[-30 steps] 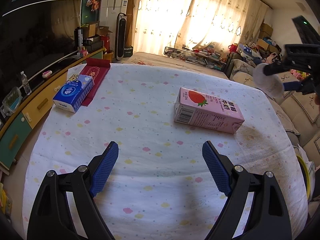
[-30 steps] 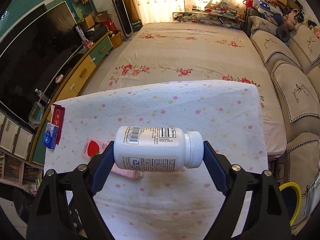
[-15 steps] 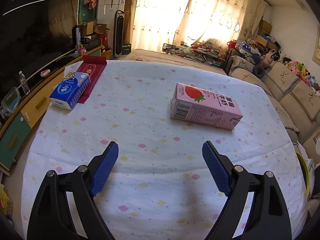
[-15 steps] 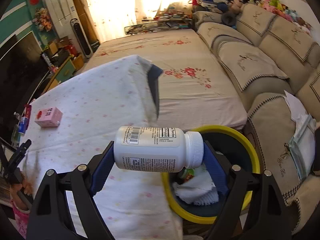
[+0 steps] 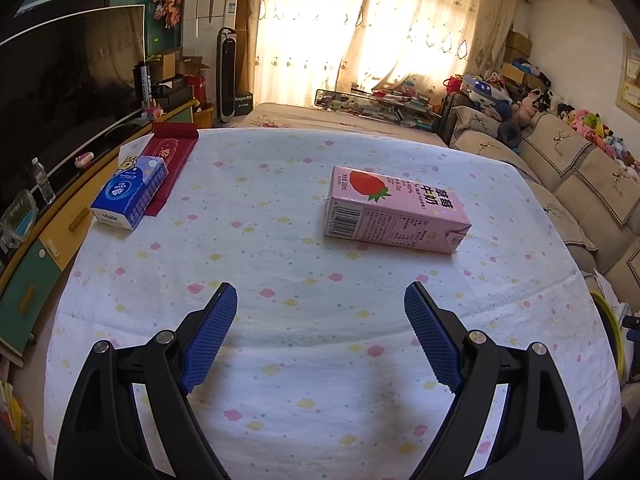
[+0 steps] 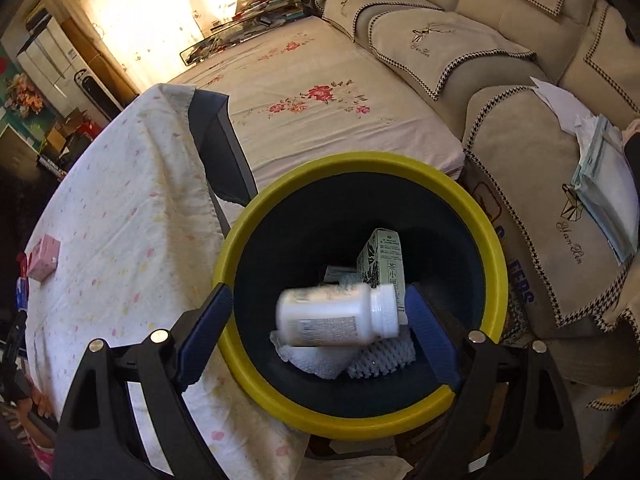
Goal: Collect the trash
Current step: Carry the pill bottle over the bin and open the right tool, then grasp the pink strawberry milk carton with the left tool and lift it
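Swung from table to bin [image 6: 256, 216] — right claw [image 6: 320, 316] opening, bottle [image 6: 336, 314] loose.

Home living room: sofa [image 5: 576, 176], big television [image 5: 68, 92], sunlit curtains [image 5: 380, 32] (soft toys [image 5: 592, 128] too)

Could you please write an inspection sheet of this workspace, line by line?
Surface: table under a white cloth with pastel dots.
Job's things: pink milk carton lying on the table; white bottle, blurred, over the yellow-rimmed bin, clear of the left pad, its cap close to the right one; the bin holds a green carton and white foam netting.
Clutter: blue tissue pack beside a red packet.
Grippers: left gripper open, empty; right gripper over the bin, fingers opening.
Cables: nothing seen.
Surroundings: television, sofa, curtains.
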The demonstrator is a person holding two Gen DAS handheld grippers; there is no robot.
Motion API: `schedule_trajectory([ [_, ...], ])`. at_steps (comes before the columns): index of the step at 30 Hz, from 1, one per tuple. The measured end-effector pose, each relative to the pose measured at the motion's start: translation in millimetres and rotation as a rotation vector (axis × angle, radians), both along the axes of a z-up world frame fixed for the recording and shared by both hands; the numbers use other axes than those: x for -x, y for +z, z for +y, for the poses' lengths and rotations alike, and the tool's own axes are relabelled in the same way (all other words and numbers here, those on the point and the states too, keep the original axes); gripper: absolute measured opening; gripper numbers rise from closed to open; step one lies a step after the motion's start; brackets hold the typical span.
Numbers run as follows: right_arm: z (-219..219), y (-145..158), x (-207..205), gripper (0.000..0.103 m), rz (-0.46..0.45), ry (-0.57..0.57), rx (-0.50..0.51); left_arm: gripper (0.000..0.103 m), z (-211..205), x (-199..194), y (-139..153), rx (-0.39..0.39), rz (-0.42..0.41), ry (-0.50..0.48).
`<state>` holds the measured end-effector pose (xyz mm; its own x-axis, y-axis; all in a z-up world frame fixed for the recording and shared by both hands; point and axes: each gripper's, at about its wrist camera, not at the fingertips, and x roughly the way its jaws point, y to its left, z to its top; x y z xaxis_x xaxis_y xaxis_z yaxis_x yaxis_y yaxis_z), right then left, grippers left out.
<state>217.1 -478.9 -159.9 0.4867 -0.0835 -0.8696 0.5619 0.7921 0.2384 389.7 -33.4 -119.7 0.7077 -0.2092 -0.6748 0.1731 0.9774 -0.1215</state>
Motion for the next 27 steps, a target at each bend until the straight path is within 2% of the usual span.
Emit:
schedule_trajectory([
  [4, 10.1, 14.8, -1.1, 0.084, -0.072, -0.004, -0.002, 0.085, 0.2, -0.6, -1.6, -0.004, 0.005, -0.006],
  [9, 69.4, 44.1, -24.9, 0.09, -0.25, 0.126, 0.023, 0.085, 0.3, -1.3, -3.1, -0.002, 0.015, -0.011],
  [14, 127.1, 54.0, -74.7, 0.09, -0.36, 0.287, 0.042, 0.085, -2.4, -2.1, -5.6, 0.007, 0.038, -0.034],
  [17, 146.3, 56.8, -98.4, 0.09, -0.399, 0.317, 0.097, 0.085, -7.2, -7.6, -6.2, 0.017, 0.082, -0.071],
  [20, 150.5, 54.7, -107.9, 0.09, -0.44, 0.315, 0.114, 0.086, -15.5, -18.0, -3.0, -0.04, 0.091, -0.118],
  [27, 145.4, 45.3, -109.1, 0.09, -0.426, 0.295, 0.11, 0.088, -33.7, -65.7, -6.6, -0.09, 0.101, -0.209],
])
